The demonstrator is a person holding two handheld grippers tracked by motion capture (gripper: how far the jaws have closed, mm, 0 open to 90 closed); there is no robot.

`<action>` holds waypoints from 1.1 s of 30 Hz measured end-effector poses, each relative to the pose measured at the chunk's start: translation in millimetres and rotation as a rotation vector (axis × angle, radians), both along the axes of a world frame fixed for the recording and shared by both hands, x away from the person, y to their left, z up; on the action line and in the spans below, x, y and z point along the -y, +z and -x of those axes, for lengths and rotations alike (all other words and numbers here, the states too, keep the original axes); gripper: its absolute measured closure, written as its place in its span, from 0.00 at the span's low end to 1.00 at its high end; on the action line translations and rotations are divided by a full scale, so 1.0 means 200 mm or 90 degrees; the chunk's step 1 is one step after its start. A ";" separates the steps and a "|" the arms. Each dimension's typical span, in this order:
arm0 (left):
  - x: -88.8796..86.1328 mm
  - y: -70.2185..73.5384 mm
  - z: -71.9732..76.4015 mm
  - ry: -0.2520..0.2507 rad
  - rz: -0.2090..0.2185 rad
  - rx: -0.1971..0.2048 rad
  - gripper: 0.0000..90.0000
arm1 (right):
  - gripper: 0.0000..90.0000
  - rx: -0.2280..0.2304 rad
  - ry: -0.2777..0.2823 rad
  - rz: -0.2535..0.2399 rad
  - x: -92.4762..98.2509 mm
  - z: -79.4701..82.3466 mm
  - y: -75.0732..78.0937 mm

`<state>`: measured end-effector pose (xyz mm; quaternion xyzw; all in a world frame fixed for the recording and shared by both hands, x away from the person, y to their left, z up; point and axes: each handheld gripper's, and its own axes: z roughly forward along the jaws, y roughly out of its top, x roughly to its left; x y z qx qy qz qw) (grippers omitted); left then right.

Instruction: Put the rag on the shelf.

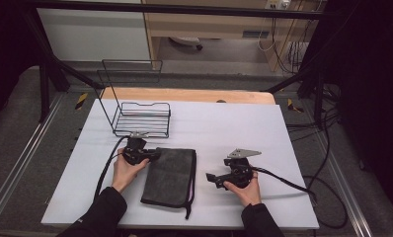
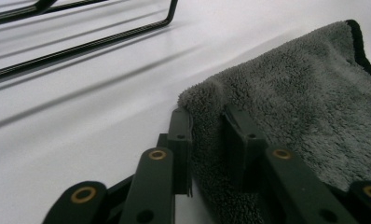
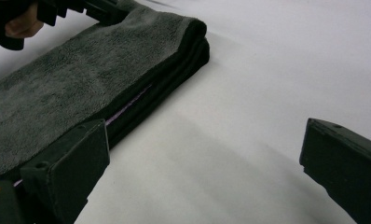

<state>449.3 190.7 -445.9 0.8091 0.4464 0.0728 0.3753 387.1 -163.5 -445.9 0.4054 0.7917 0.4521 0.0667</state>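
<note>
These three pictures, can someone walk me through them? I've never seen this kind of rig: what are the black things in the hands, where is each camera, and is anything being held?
No robot arm here: a person at a table holds a hand-held gripper with two black jaws in each hand.

The high view looks down from above the person. The left gripper sits at the near left corner of a folded grey towel; the right gripper rests beside the towel's right edge. Behind them stands a black wire rack on the white table.

The other two pictures come from cameras riding on each gripper, looking along its jaws. In the left gripper view the jaws straddle the towel's corner with plush between them; they look pressed on it. In the right gripper view the jaws stand wide open, holding nothing, one beside the towel's folded edge.
</note>
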 end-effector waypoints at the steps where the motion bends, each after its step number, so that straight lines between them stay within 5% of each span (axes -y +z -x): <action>1: 0.00 0.00 0.00 -0.001 -0.004 0.002 0.82 | 0.02 0.000 -0.002 0.002 0.00 0.00 0.00; 14: 0.00 0.00 0.00 -0.002 -0.001 0.000 0.84 | 0.11 0.017 -0.023 0.002 -0.18 -0.12 0.07; 21: 0.00 0.00 0.00 -0.004 0.002 0.000 0.84 | 0.28 -0.007 -0.033 0.015 -0.34 -0.24 0.02; 27: 0.00 -0.01 0.00 -0.007 0.001 0.003 0.84 | 0.44 -0.014 -0.057 0.038 -0.39 -0.29 -0.03; 33: 0.00 -0.01 0.00 -0.011 0.002 0.004 0.84 | 0.59 -0.044 -0.054 0.025 -0.40 -0.30 -0.05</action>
